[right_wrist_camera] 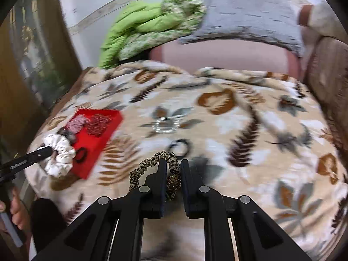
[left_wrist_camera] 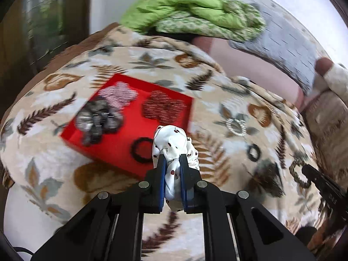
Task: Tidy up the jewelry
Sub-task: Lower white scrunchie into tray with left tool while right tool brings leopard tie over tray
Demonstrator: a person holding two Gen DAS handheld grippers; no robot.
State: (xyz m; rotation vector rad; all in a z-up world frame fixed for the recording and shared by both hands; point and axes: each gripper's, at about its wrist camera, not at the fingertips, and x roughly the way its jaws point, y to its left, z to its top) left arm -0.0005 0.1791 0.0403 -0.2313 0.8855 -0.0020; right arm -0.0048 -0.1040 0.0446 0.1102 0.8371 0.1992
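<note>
My left gripper (left_wrist_camera: 173,158) is shut on a white scrunchie with dark red dots (left_wrist_camera: 170,143), held over the near right corner of the red tray (left_wrist_camera: 113,152). The tray holds a pink, a dark red and a grey scrunchie and a black hair tie (left_wrist_camera: 141,150). In the right wrist view the left gripper (right_wrist_camera: 46,150) holds the white scrunchie (right_wrist_camera: 59,152) at the tray (right_wrist_camera: 104,130). My right gripper (right_wrist_camera: 173,163) is shut on a leopard-print scrunchie (right_wrist_camera: 150,165) just above the blanket. A silver ring-shaped piece (right_wrist_camera: 165,125) and a black hair tie (right_wrist_camera: 179,145) lie beyond it.
Everything rests on a bed with a beige leaf-print blanket (right_wrist_camera: 239,130). A green quilt (right_wrist_camera: 143,28) and a grey pillow (right_wrist_camera: 245,13) lie at the head. A wooden wardrobe (right_wrist_camera: 19,76) stands at the left. The silver piece (left_wrist_camera: 236,126) and black tie (left_wrist_camera: 253,152) lie right of the tray.
</note>
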